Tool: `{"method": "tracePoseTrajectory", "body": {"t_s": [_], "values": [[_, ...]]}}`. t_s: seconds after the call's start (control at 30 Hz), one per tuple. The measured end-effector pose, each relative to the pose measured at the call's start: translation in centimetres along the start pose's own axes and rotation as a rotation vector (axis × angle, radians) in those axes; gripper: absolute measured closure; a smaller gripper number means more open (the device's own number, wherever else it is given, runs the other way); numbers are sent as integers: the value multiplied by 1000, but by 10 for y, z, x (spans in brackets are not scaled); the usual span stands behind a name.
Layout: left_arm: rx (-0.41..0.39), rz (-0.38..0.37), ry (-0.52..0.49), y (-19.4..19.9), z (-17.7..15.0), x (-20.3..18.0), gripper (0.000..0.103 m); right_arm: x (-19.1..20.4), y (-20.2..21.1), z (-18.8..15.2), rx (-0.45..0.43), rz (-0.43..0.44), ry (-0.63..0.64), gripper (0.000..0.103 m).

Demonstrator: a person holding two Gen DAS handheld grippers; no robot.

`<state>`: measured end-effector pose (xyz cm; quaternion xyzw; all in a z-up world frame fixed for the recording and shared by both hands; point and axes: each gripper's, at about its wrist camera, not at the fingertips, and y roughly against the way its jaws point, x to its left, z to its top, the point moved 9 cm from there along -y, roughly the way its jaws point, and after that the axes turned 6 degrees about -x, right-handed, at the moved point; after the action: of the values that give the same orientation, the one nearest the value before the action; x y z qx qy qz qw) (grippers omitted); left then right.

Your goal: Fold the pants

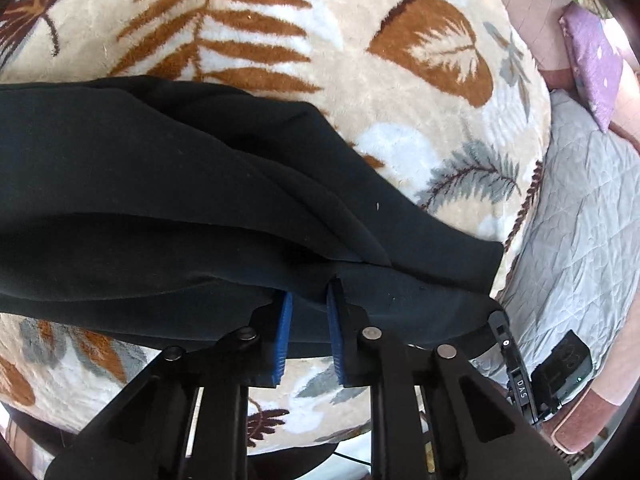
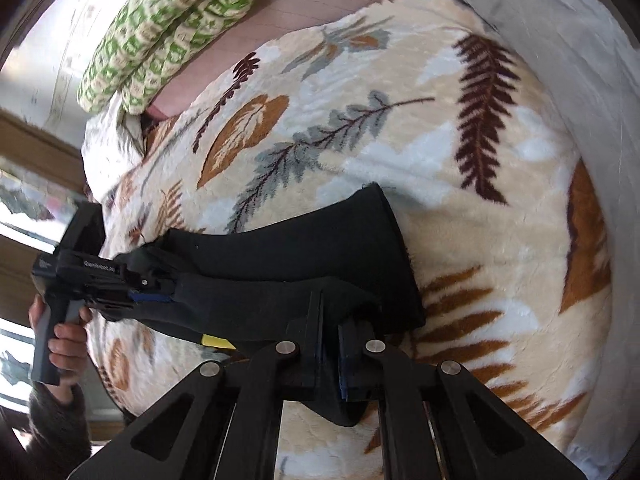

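Black pants (image 1: 168, 184) hang folded lengthwise above a cream leaf-patterned blanket (image 1: 280, 32). In the left wrist view my left gripper (image 1: 310, 300) has its blue pads a little apart, with the pants' edge draped over the fingertips; whether it pinches the cloth is unclear. In the right wrist view my right gripper (image 2: 330, 320) is shut on the pants (image 2: 288, 256) near the hem, cloth bunched between the fingers. The left gripper (image 2: 160, 296) shows there too, at the left, holding the other end of the pants, lifted off the blanket (image 2: 460, 184).
A grey quilted cover (image 1: 580, 240) and a purple pillow (image 1: 596, 60) lie to the right of the blanket. A green-patterned pillow (image 2: 168, 28) lies at the far end. The right gripper's body (image 1: 560, 368) shows at the lower right. A window is at the left of the right wrist view.
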<state>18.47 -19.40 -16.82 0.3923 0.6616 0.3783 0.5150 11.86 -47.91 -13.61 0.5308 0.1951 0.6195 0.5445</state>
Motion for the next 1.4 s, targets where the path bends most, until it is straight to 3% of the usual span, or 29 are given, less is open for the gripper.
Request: {"method": "tracePoseTrajectory", "body": {"t_s": [0.07, 0.2, 0.27, 0.33, 0.57, 0.67, 0.73, 0.8, 0.93, 1.2, 1.4], "values": [[-7, -34, 15, 5, 3, 0, 91, 8, 7, 15, -40, -20, 56, 98], [-80, -96, 15, 27, 8, 0, 92, 48, 37, 62, -226, -17, 257, 98], [-115, -100, 6, 35, 9, 0, 92, 69, 48, 71, -312, -32, 409, 98], [-109, -110, 5, 34, 6, 2, 92, 73, 44, 70, -339, -63, 499, 98], [-7, -109, -36, 6, -25, 10, 92, 31, 19, 28, -279, -74, 458, 98], [1, -206, -6, 8, -41, 0, 92, 25, 23, 10, -273, -74, 459, 97], [-53, -273, 9, 14, -47, -9, 90, 21, 24, 3, -266, -73, 453, 96], [-85, -363, 61, 14, -55, -16, 83, 19, 22, 1, -261, -72, 441, 96], [-115, -497, 201, 3, -62, -16, 82, 22, 22, 5, -272, -62, 422, 95], [-169, -468, 244, -15, -69, -10, 82, 29, 30, 18, -291, -18, 394, 95], [-261, -434, 308, -13, -46, -3, 82, 32, 31, 21, -293, -4, 398, 95]]}}
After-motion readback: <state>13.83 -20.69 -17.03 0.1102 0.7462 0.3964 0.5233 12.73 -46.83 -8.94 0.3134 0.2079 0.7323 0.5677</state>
